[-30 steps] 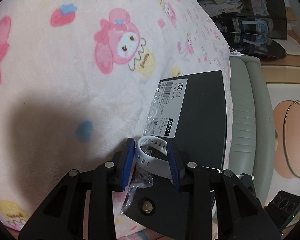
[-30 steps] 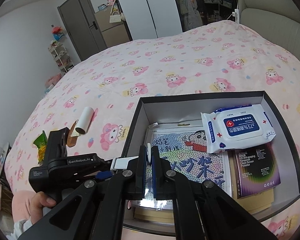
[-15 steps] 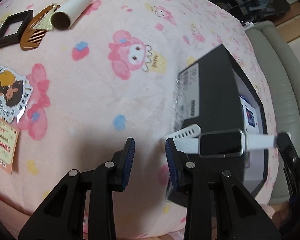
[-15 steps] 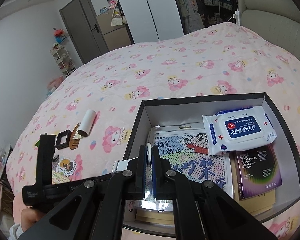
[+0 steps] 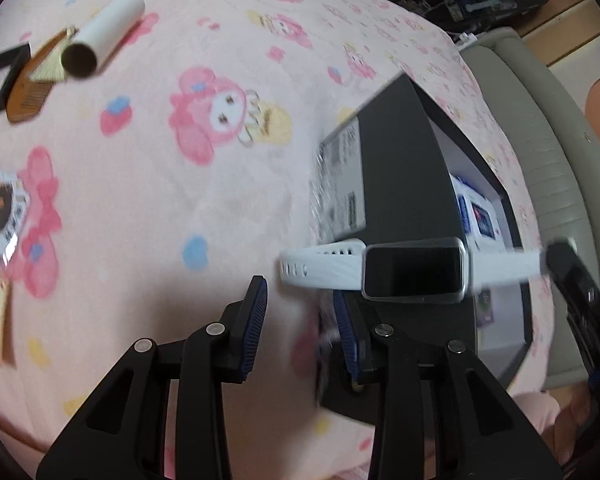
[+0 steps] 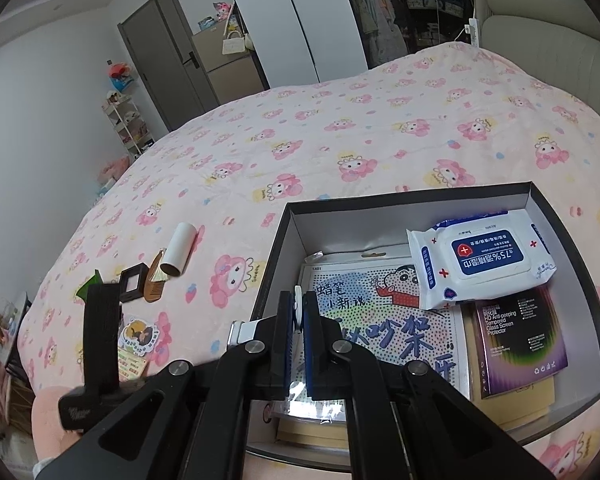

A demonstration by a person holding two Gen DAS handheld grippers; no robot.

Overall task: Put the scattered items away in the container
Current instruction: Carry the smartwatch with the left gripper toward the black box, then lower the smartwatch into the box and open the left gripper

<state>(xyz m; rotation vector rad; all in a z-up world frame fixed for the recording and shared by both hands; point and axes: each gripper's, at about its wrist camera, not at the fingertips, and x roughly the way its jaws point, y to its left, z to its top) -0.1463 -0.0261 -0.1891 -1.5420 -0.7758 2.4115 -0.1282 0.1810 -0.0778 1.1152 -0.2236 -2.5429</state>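
White-strapped smartwatch point(image 5: 412, 270) hangs level over near wall of black box point(image 6: 568, 240), strap end pinched in right gripper point(image 6: 299, 312) — jaws clamped tight on it. Left gripper point(image 5: 298, 312) apart from watch, jaws parted, nothing between. Wipes pack point(image 6: 480, 264) and booklets inside box. Cardboard tube point(image 5: 104, 36), comb point(image 5: 28, 96), black frame point(image 5: 0, 76) lie on pink bedspread point(image 5: 160, 200) — outside box.

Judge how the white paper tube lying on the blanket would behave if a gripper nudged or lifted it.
The white paper tube lies on its side, so a sideways nudge would probably roll it, though the soft blanket may slow it. Its open end looks hollow, so it is likely light, and a hard squeeze might crush it.
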